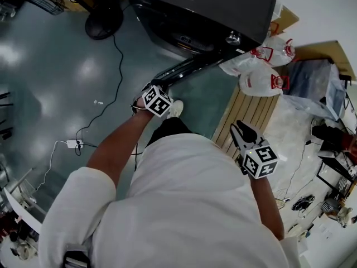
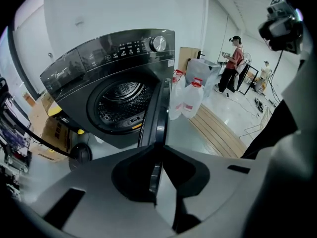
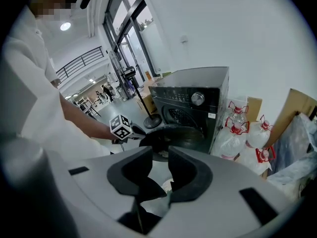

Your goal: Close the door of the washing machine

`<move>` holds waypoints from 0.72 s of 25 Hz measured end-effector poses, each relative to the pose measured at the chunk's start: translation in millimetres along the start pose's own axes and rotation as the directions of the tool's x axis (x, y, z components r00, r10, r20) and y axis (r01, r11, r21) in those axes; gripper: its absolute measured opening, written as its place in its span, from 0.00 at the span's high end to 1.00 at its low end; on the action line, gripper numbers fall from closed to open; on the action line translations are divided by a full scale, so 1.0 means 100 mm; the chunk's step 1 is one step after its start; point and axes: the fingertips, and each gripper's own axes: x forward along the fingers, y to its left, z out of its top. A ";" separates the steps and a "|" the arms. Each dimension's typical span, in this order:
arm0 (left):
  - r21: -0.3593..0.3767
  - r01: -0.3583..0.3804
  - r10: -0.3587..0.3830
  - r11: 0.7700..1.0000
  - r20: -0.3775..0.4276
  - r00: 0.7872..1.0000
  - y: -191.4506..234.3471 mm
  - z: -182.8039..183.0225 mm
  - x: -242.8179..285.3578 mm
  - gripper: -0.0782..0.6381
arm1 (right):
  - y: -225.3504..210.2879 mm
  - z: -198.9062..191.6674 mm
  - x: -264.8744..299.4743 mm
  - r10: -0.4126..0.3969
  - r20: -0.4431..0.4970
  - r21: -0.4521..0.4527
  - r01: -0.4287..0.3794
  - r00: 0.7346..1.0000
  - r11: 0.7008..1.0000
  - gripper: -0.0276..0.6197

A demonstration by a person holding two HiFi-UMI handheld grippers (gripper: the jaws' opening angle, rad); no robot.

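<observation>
Left gripper (image 2: 157, 147) clamped on edge of open door (image 2: 159, 110); right gripper (image 3: 159, 157) empty, jaws slightly apart.

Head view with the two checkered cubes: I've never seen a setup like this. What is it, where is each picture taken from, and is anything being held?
There is no robot here. A person wears a camera on the head and holds a two-jaw gripper in each hand; the patterned cubes are parts of those grippers. The head view looks steeply down over the person's shoulders and arms. The other two pictures come from cameras riding on the grippers, each looking along its own jaws.

The left gripper has its jaws on either side of the edge of the open door of a dark washing machine, and seems clamped on it. The right gripper is open and holds nothing. Beside the machine stand clear jugs with red caps, next to a wooden pallet.
</observation>
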 end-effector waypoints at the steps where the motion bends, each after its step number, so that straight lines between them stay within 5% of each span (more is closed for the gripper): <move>1: 0.004 -0.001 0.001 1.000 -0.002 1.000 0.04 0.00 0.01 0.81 | 0.00 0.01 0.02 -0.001 0.001 0.002 0.001 1.000 1.000 0.79; 18: 0.062 -0.032 0.033 0.998 -0.012 0.999 0.90 0.20 0.14 0.84 | 0.01 0.22 0.24 -0.040 0.033 0.042 0.038 0.999 0.998 0.80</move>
